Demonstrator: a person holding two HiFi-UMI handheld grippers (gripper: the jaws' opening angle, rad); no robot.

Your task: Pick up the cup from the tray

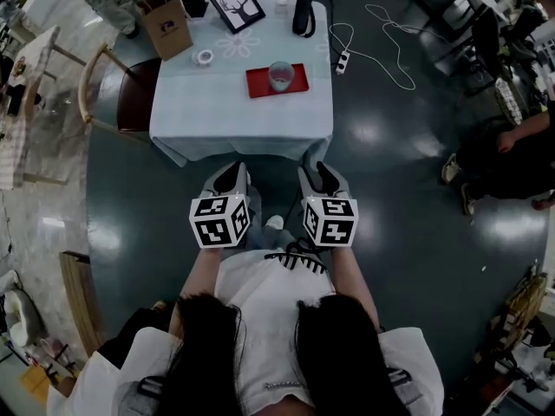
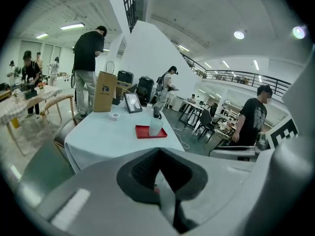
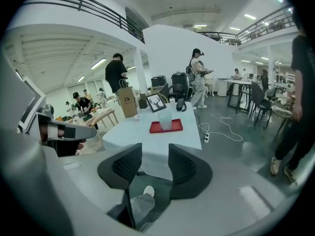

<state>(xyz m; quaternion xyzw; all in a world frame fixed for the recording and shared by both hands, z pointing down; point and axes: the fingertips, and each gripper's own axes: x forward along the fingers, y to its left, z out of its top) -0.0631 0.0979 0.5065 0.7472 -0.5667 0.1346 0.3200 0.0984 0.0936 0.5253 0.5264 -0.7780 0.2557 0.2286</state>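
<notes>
The table [image 1: 199, 120] under its pale cloth stands well ahead of me, and I am short of its near edge. So I judge the step in hand to be the approach, and closing that gap comes first. A wooden chair [image 1: 113, 94] sits at the table's left side. The near side facing me has nothing in front of it, so I would walk straight in there.

My right gripper [image 3: 155, 154] is released, its jaws apart with nothing between them. My left gripper [image 2: 158, 152] is clenched on nothing, pad tips together. Both hang low and side by side in front of me, pointing toward the table.

The red tray [image 1: 256, 83] lies flat on the right half of the tabletop, about midway between near and far edge. A brown paper bag [image 1: 166, 26] and a framed deer picture [image 1: 236, 3] stand at the far edge, well apart from the tray and out of my path.

The cup [image 1: 280, 74] stands upright on the tray, right of its middle. I would take it with the right gripper, spreading the jaws wider than the cup before I arrive. I'd come in from the near side with one pad on each side of its wall. It looks like thin, translucent plastic, probably light, so I'd squeeze gently and lift straight up, or the tray may drag on the cloth.

A small roll of tape [image 1: 204, 56] lies left of the tray, clear of that line.
</notes>
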